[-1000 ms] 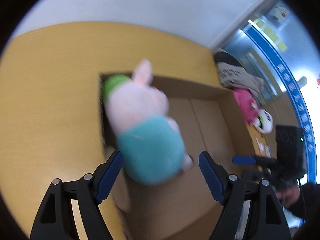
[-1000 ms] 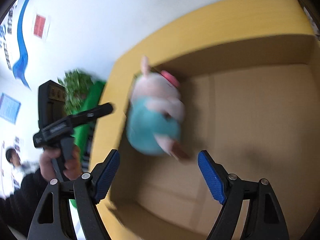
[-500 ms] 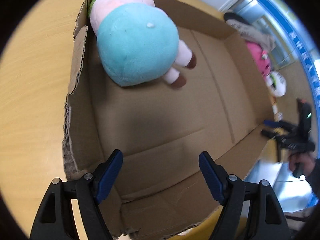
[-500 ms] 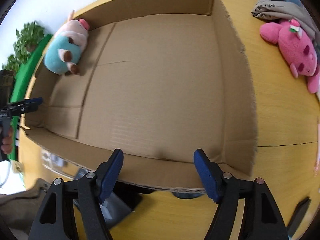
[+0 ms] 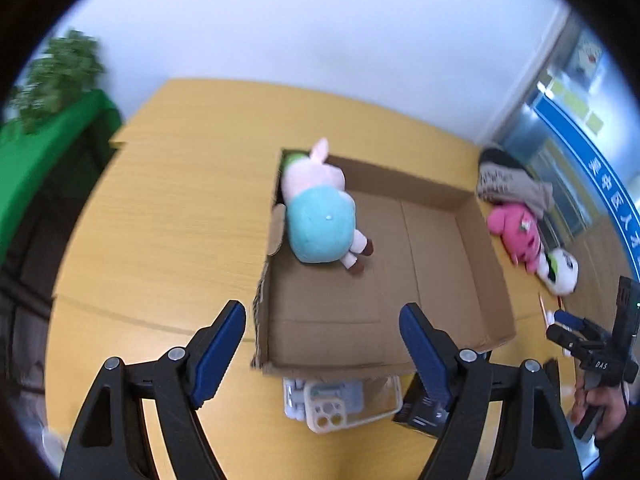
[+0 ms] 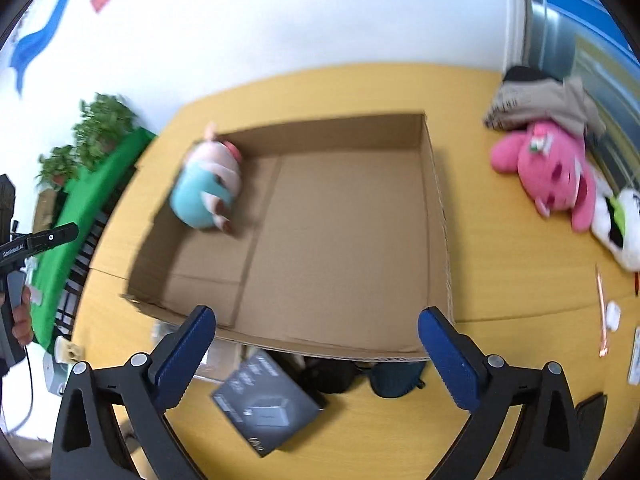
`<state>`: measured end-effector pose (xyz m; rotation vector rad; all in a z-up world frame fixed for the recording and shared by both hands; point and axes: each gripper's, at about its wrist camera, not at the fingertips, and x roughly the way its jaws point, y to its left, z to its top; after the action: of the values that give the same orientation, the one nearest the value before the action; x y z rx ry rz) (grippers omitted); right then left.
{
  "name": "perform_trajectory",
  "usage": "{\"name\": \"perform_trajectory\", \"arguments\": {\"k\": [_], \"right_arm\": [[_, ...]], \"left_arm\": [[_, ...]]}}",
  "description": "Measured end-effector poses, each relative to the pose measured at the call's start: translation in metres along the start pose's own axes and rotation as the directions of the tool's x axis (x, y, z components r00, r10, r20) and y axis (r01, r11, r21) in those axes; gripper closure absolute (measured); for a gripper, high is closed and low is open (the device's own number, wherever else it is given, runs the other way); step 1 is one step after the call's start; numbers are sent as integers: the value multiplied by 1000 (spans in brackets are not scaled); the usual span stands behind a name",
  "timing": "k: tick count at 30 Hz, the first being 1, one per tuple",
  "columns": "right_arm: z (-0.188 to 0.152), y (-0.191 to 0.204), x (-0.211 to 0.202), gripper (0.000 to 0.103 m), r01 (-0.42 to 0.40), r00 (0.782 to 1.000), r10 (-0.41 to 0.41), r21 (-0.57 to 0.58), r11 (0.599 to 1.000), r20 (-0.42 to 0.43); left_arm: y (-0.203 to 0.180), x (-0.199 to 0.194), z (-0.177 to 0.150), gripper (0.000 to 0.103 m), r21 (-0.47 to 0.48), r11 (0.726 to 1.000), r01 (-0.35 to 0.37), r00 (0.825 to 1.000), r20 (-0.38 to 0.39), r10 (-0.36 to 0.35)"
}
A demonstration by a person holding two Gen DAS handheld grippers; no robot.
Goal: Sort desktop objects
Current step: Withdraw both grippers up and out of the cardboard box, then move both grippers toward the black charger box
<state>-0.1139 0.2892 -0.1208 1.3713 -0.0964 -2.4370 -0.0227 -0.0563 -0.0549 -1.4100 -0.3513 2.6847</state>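
An open cardboard box (image 5: 492,248) (image 6: 436,200) lies on the yellow table. A pink pig plush in a teal dress (image 5: 320,216) (image 6: 208,192) lies in its far left corner. My left gripper (image 5: 322,356) is open and empty, above the box's near edge. My right gripper (image 6: 316,356) is open and empty, also above the near edge. A pink plush (image 5: 516,228) (image 6: 552,172) and a white plush (image 5: 560,272) (image 6: 620,228) lie on the table right of the box.
In front of the box lie a clear phone case (image 5: 340,404), a black box (image 6: 264,404) (image 5: 420,412) and dark sunglasses (image 6: 368,376). A beige and black cloth (image 6: 536,100) lies behind the pink plush. Pens and small white items (image 6: 604,312) lie at the right. A green table with plants (image 5: 44,120) stands left.
Both grippers have pulled back and up from the box, so the whole box and table show. The pig plush stays in the box's corner.
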Motion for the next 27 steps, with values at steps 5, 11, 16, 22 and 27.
{"name": "perform_trajectory", "arguments": {"k": [5,11,16,22,27], "right_arm": [[-14,5,-30,2,-71,997,72,-31,997,31],[-31,-20,-53,2,-97,995,97,-10,995,37],[-43,-34,-60,2,-129,991,129,22,991,22],[-50,-32,-68,2,-157,987,156,35,987,29],[-60,-29,-66,2,-161,987,160,65,985,12]], "left_arm": [[-26,-39,-32,24,-26,997,-71,996,45,72],[-52,-53,-55,24,-44,995,-95,994,41,96],[-75,-64,-67,24,-20,995,-98,994,49,99],[-88,-65,-67,24,10,997,-82,996,46,82],[-87,-46,-71,24,46,998,-43,999,-23,44]]}}
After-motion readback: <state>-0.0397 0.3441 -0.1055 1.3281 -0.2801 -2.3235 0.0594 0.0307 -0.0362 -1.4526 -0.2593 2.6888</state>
